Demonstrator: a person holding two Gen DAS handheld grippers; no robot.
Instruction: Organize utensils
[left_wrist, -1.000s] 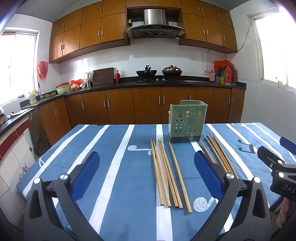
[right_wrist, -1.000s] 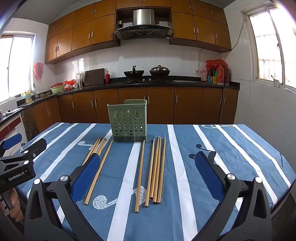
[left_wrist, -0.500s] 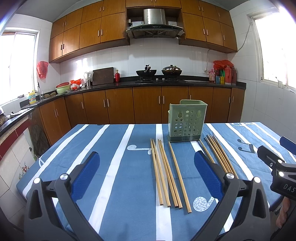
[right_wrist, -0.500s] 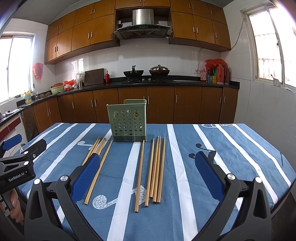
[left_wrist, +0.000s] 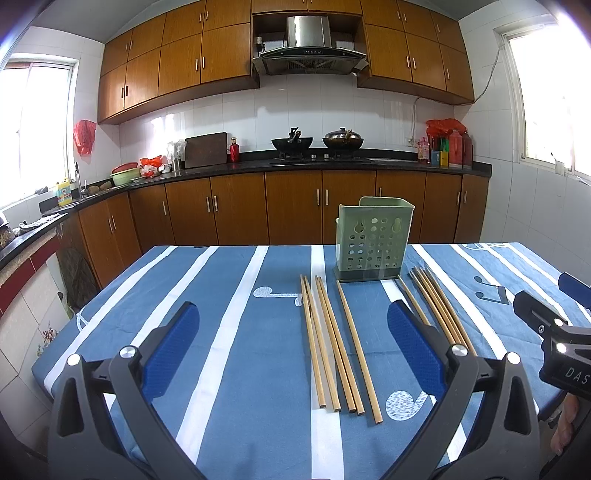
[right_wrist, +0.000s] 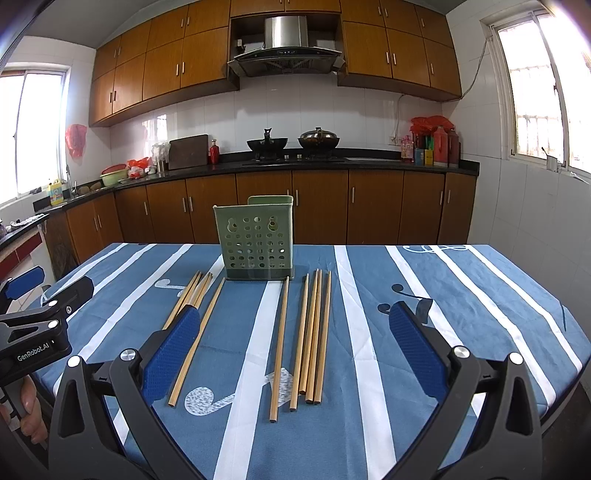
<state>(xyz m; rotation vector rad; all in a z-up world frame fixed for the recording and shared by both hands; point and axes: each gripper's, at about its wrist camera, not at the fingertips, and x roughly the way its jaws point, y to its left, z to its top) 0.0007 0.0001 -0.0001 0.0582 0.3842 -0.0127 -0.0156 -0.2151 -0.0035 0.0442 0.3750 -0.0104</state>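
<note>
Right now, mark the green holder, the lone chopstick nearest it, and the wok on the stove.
green holder (right_wrist: 258, 242), right wrist view, perforated front wall.
lone chopstick (right_wrist: 279, 347), right wrist view, mid-shaft.
wok (right_wrist: 266, 143), right wrist view, bowl side.

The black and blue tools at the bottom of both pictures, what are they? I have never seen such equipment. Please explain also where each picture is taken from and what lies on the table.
They are two hand-held grippers; no robot arm is present. A person holds one in each hand, and each carries a fisheye camera looking forward along its two blue-padded fingers.

One picture comes from the left gripper, the other from the right gripper. Each also shows the other gripper at its edge.

Both are open and hold nothing.

On the blue striped tablecloth stands a green perforated utensil holder. In front of it lie wooden chopsticks in two loose groups: a left group and a right group. None is inside the holder as far as the pictures show.
</note>
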